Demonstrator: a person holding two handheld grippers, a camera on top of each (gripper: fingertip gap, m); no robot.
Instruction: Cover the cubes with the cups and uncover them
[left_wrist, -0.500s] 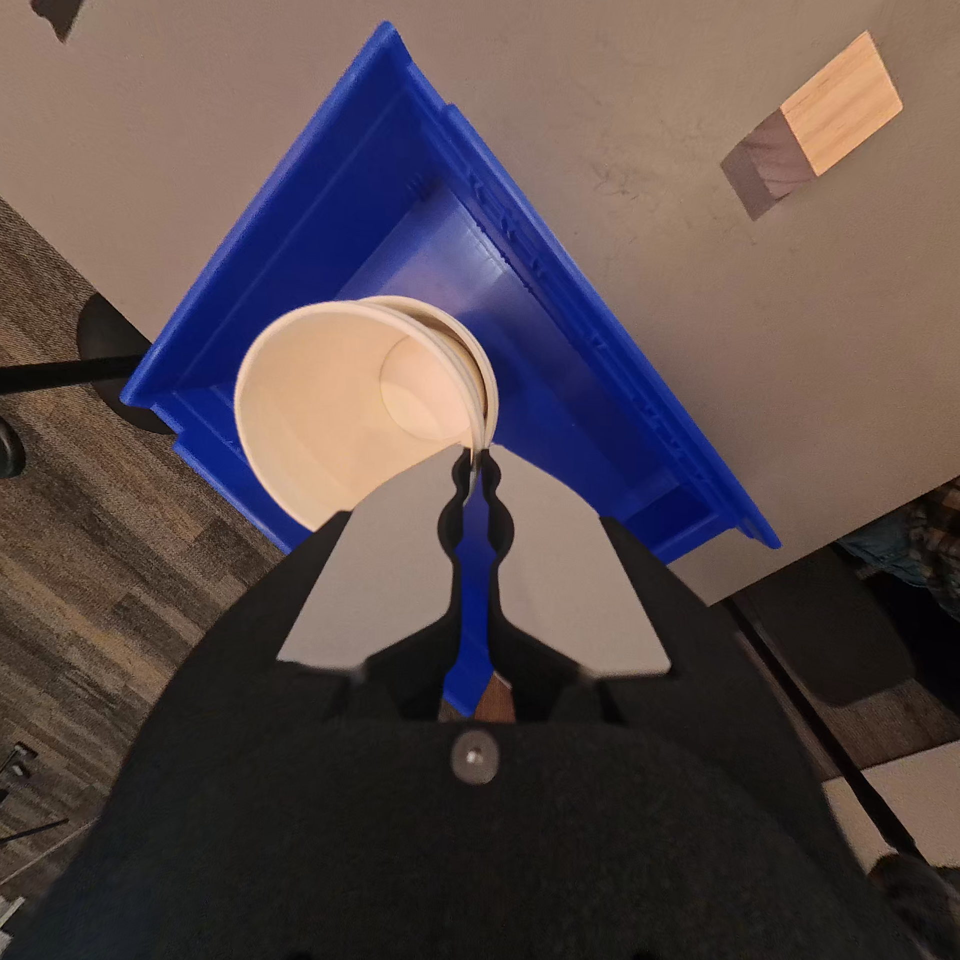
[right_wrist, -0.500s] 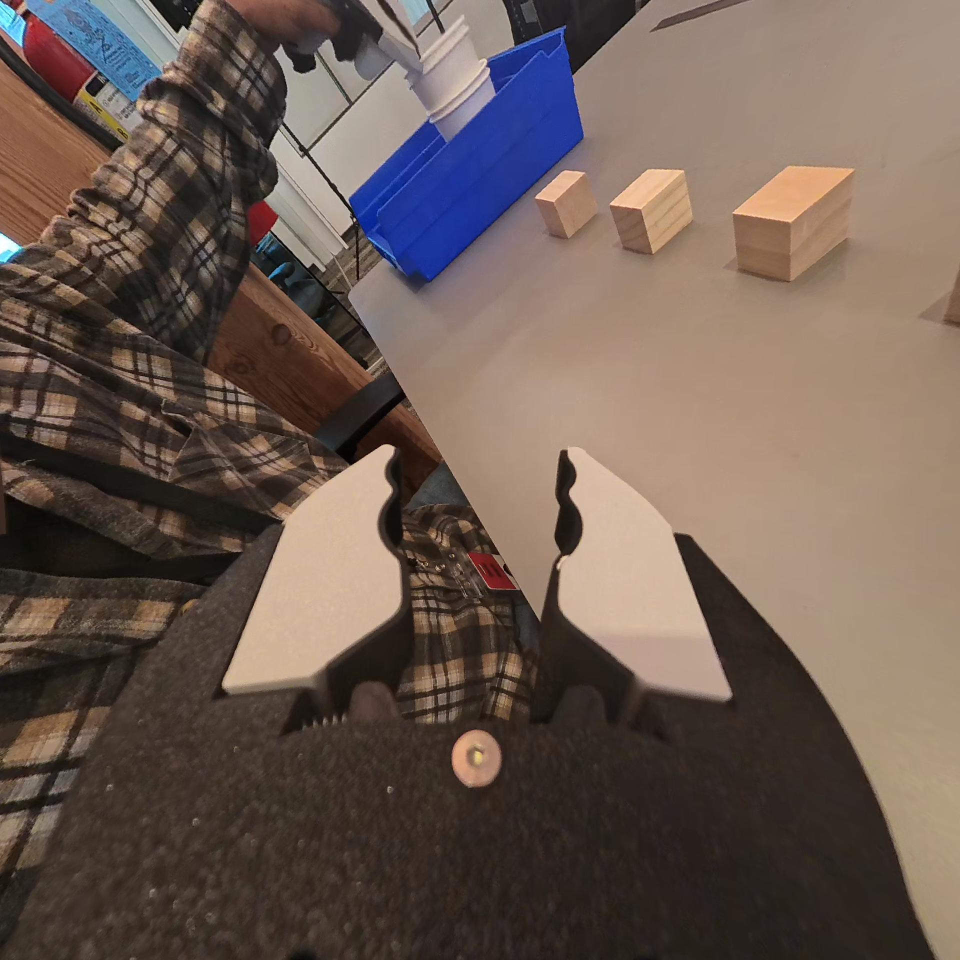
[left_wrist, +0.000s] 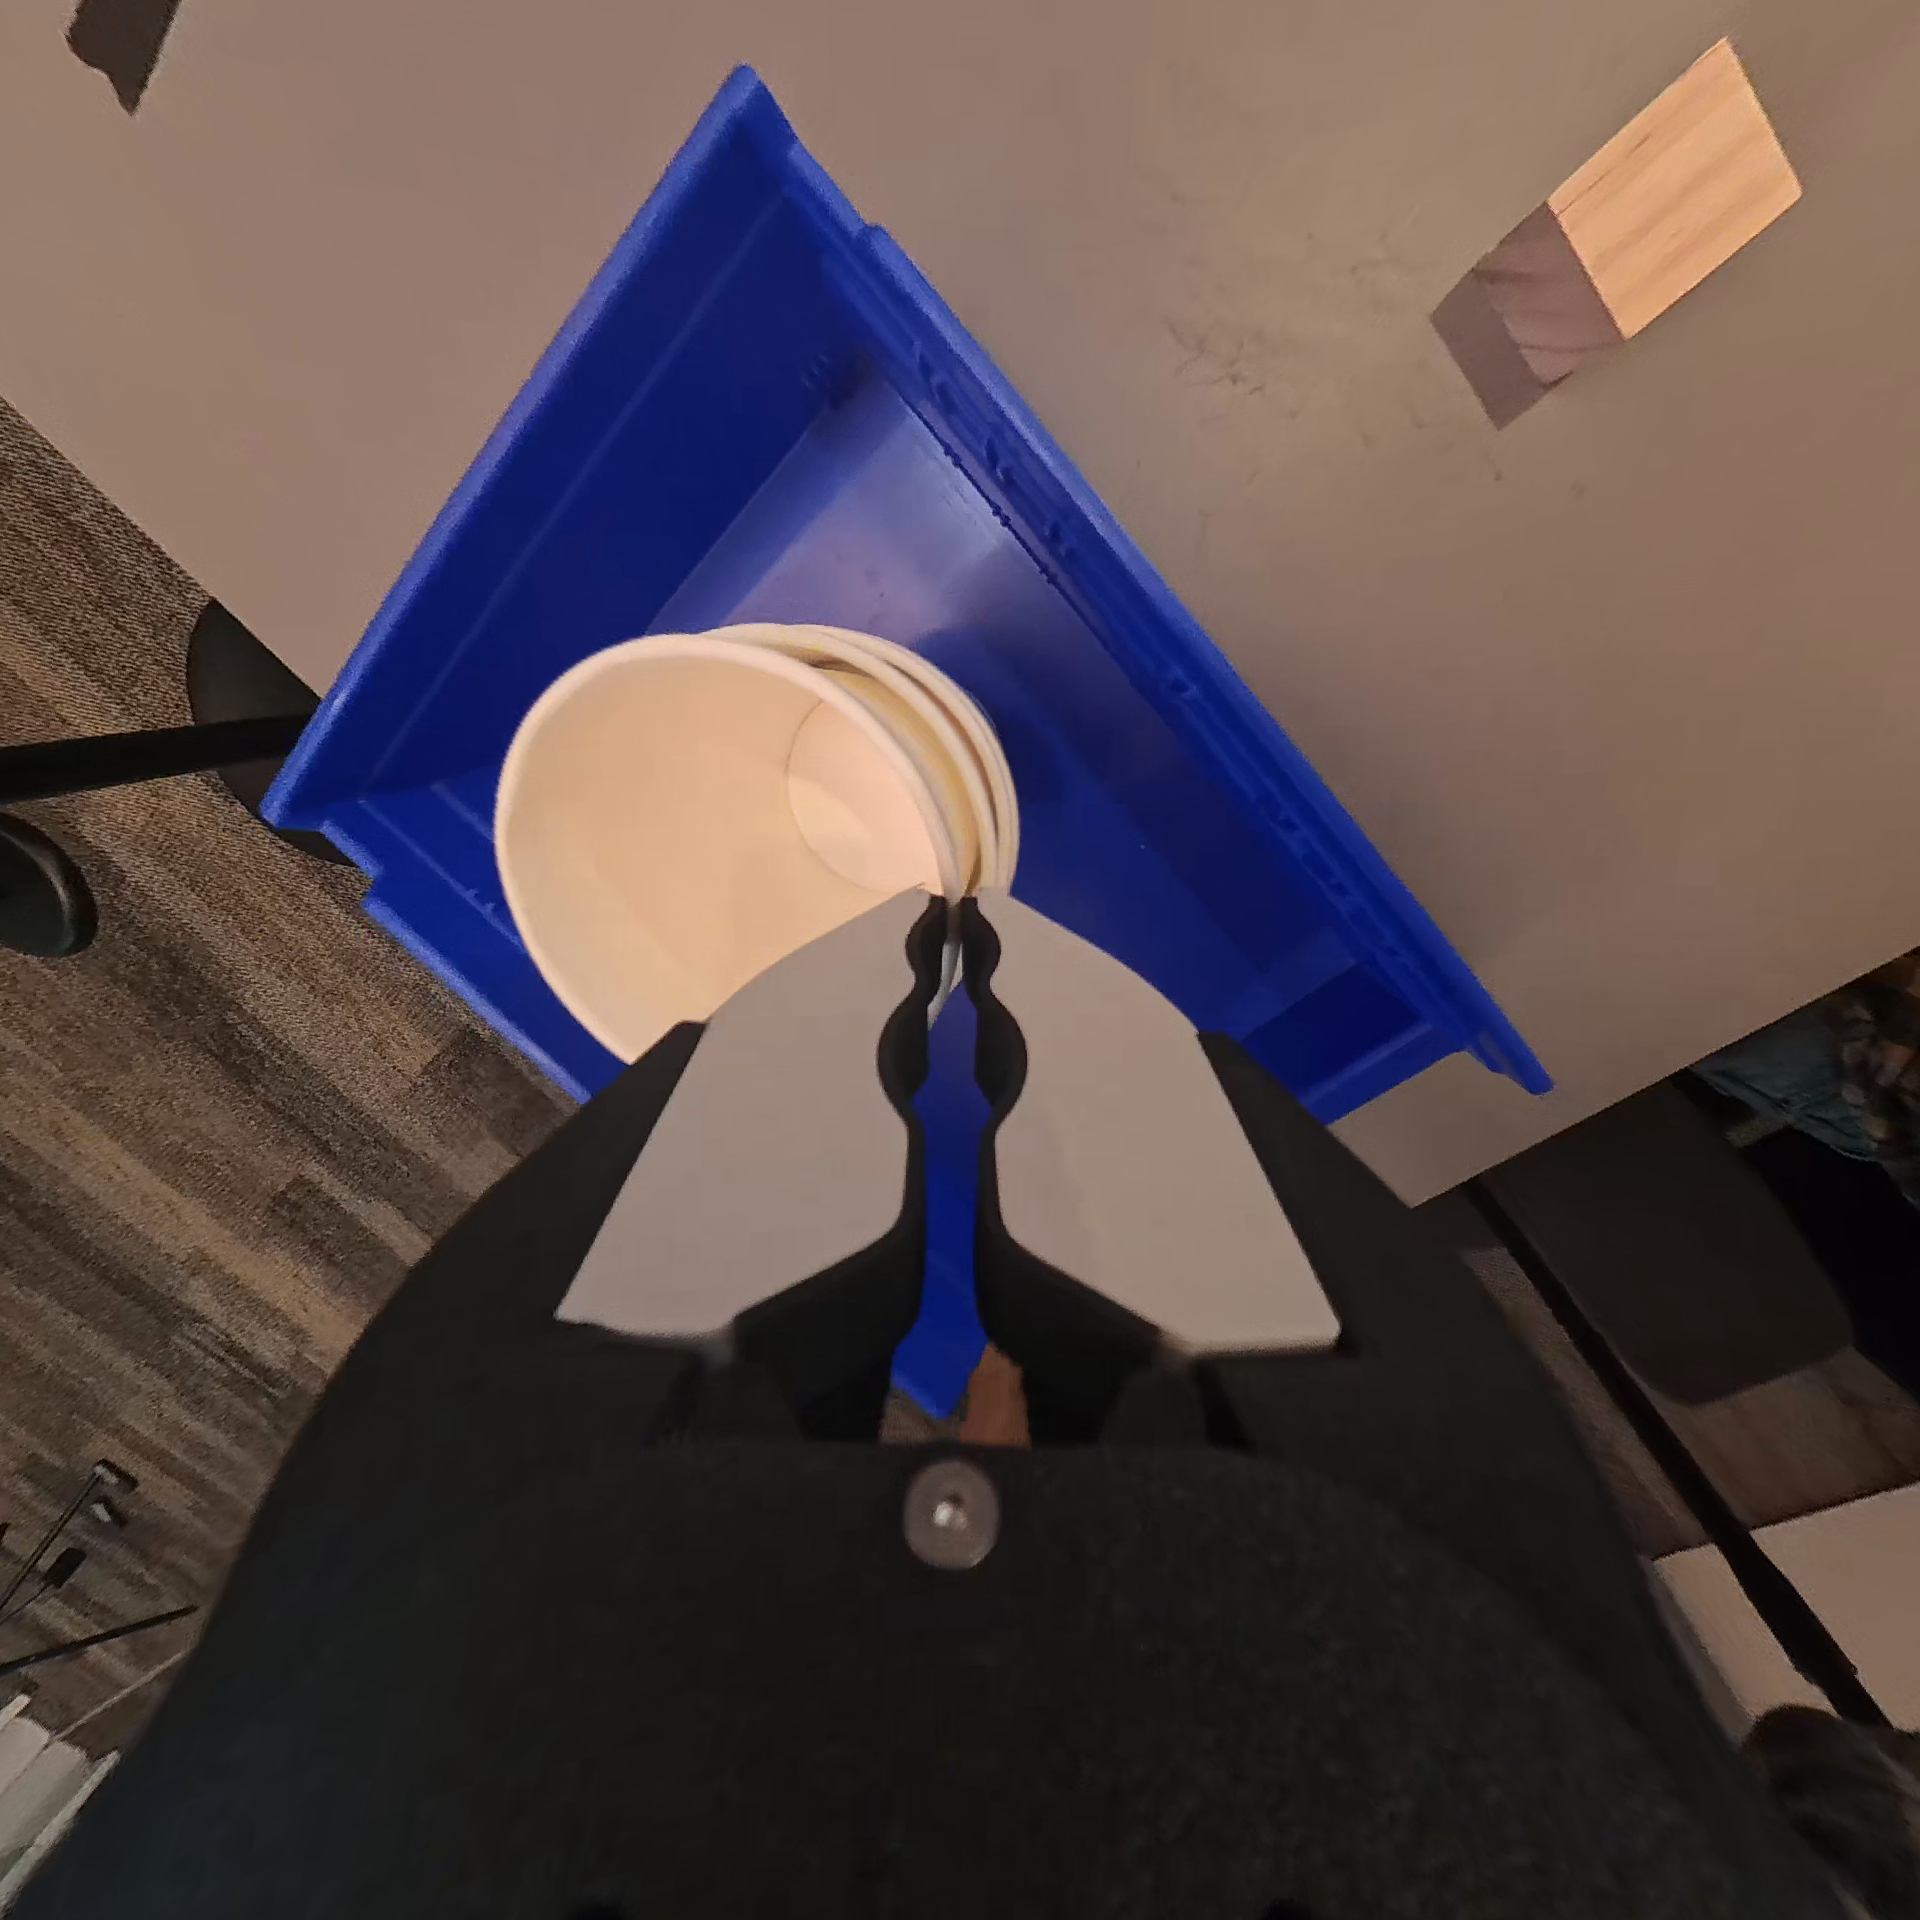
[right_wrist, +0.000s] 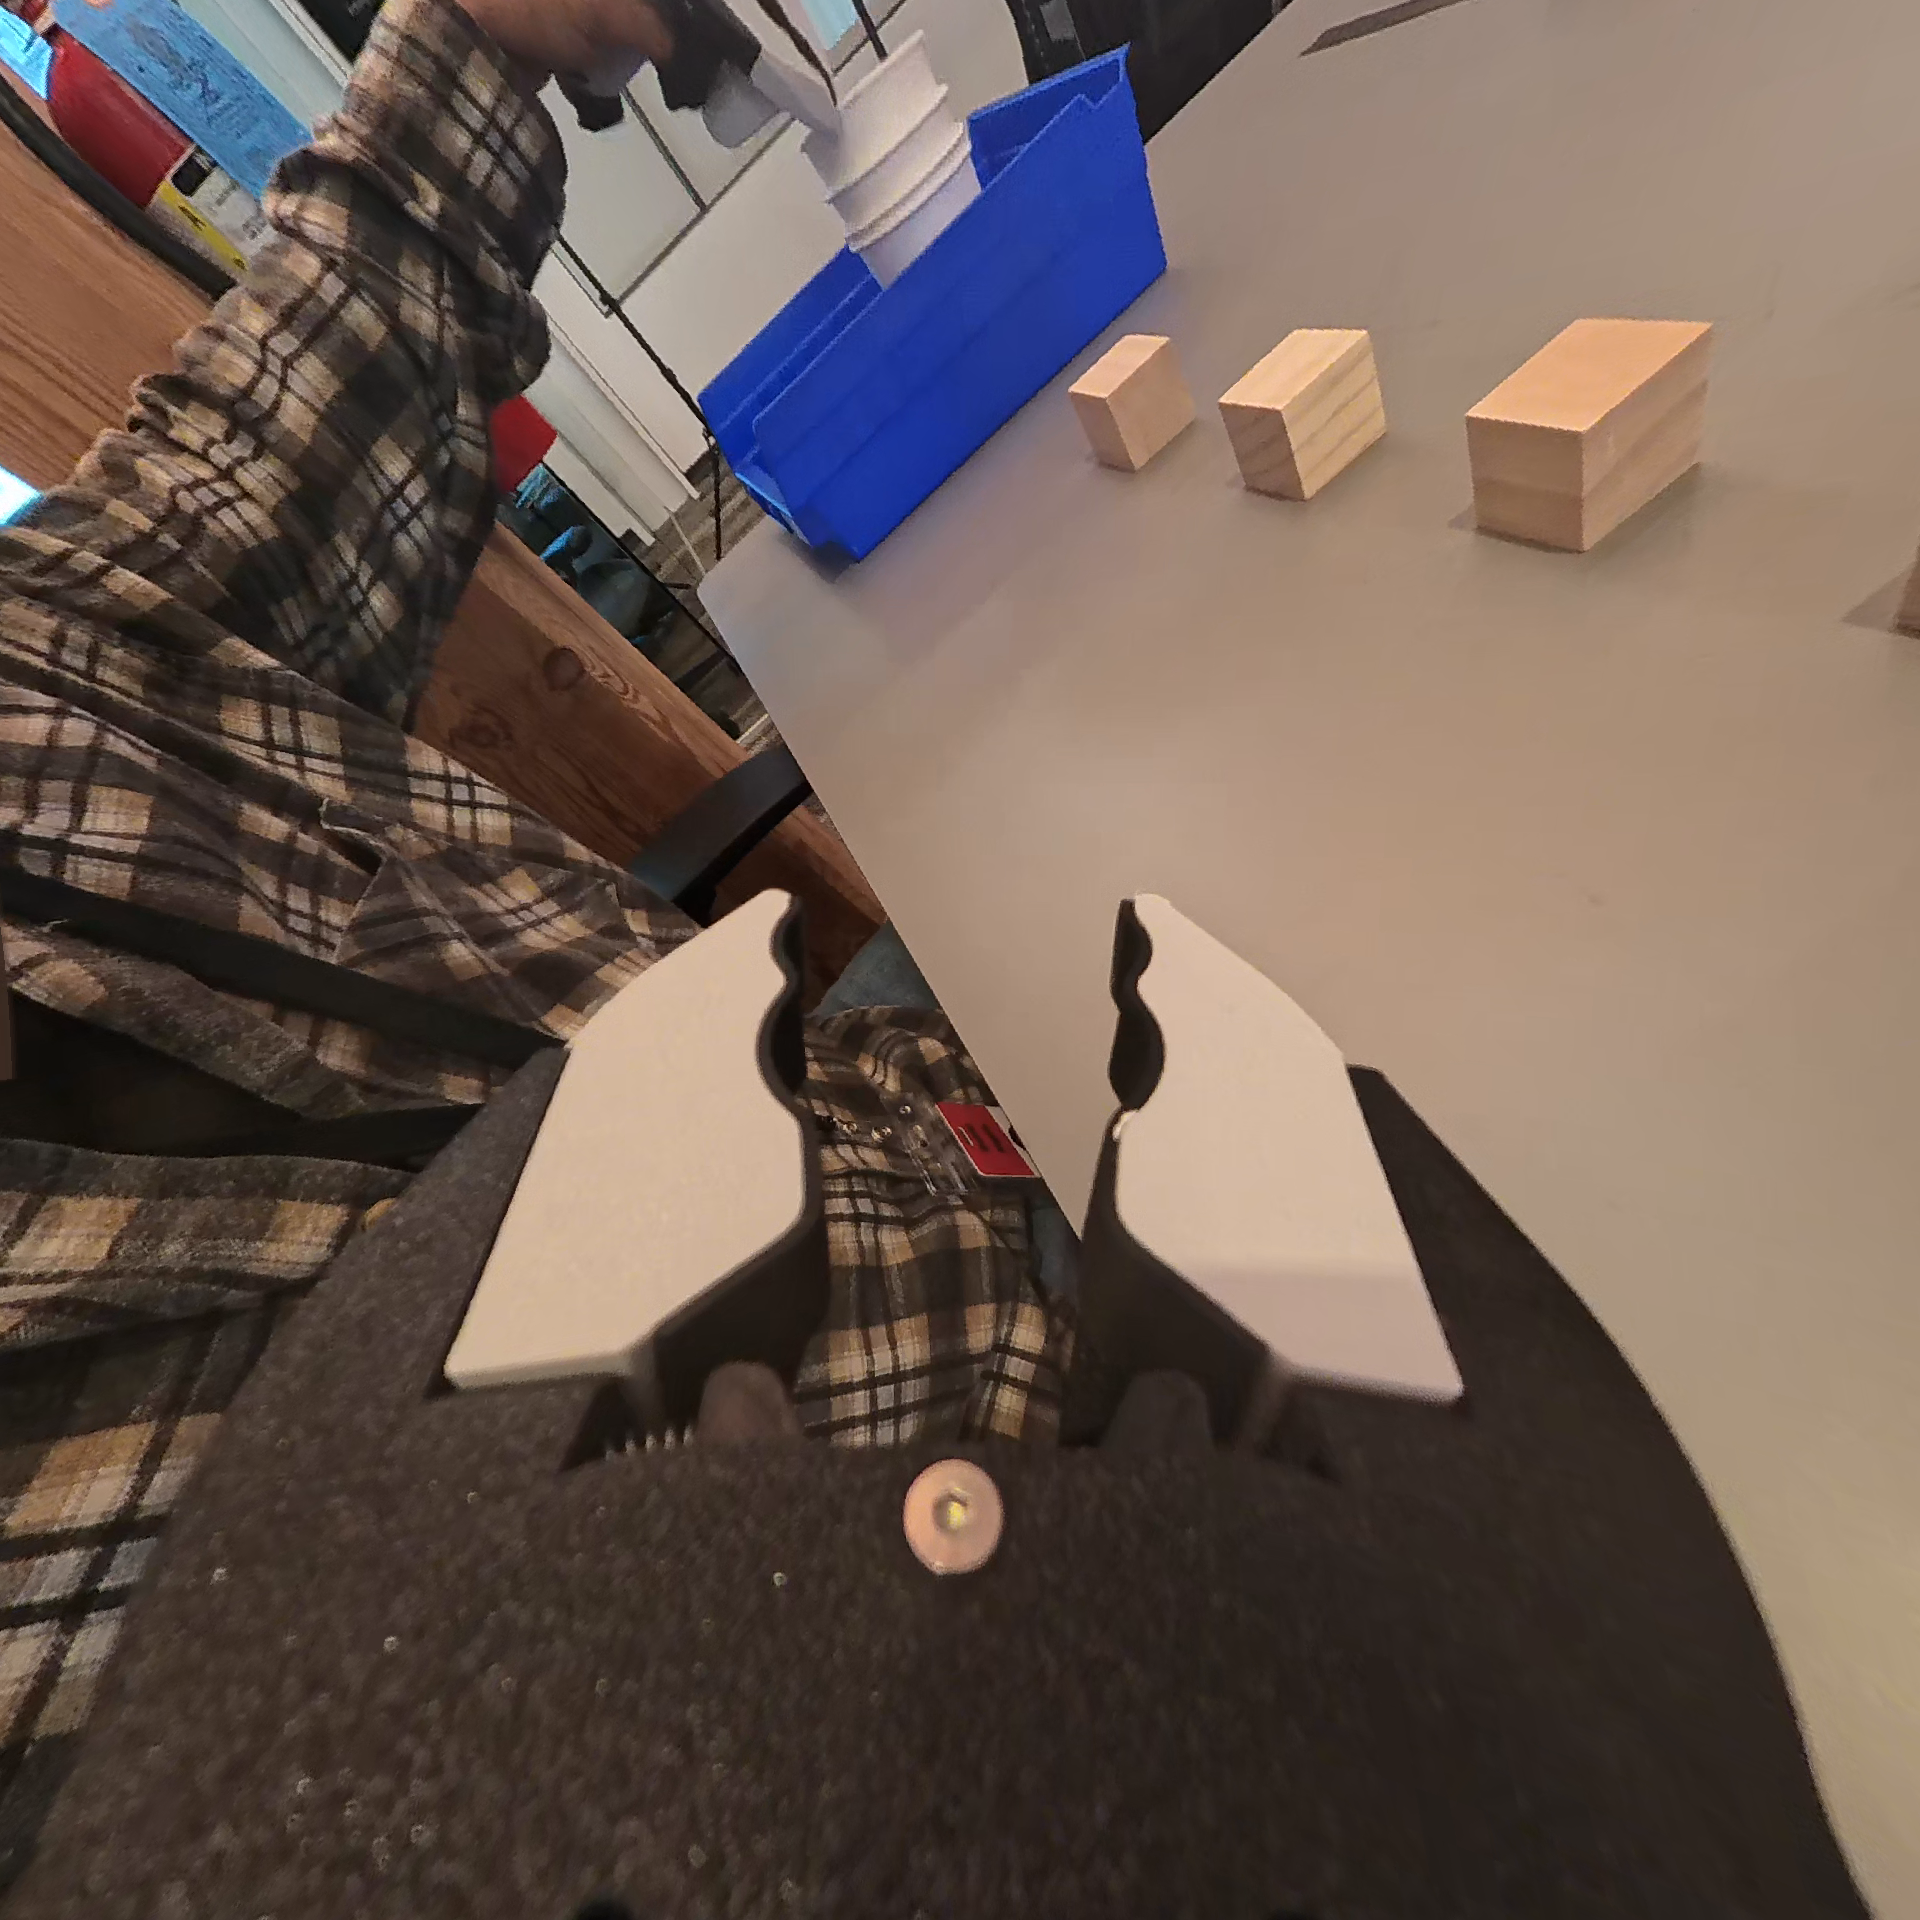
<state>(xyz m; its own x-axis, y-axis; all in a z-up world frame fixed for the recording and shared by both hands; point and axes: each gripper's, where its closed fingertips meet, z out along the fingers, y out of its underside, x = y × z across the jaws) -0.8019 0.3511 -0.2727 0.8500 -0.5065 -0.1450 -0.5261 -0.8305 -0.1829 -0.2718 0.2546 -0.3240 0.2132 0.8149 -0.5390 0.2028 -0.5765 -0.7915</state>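
Observation:
My left gripper (left_wrist: 954, 914) is shut on the rim of a stack of nested white paper cups (left_wrist: 727, 821), held above a blue bin (left_wrist: 582, 540). The right wrist view shows the stack (right_wrist: 899, 171) lifted above the bin (right_wrist: 935, 384), its lowest cup still inside the bin's walls. One wooden cube (left_wrist: 1652, 218) lies on the grey table to the right of the bin. In the right wrist view three wooden blocks stand in a row: a small cube (right_wrist: 1130, 416), a middle one (right_wrist: 1304, 410) and a larger block (right_wrist: 1590, 431). My right gripper (right_wrist: 956, 925) is open and empty at the table's near edge.
The grey table (right_wrist: 1351, 831) spreads to the right of the blocks. A person's plaid sleeve (right_wrist: 343, 312) and shirt fill the left of the right wrist view, with a wooden surface (right_wrist: 582, 707) behind. Another block's edge (right_wrist: 1907, 603) shows at far right.
The cup stack has risen a little out of the blue bin in my left gripper. The right gripper has stayed open in place.

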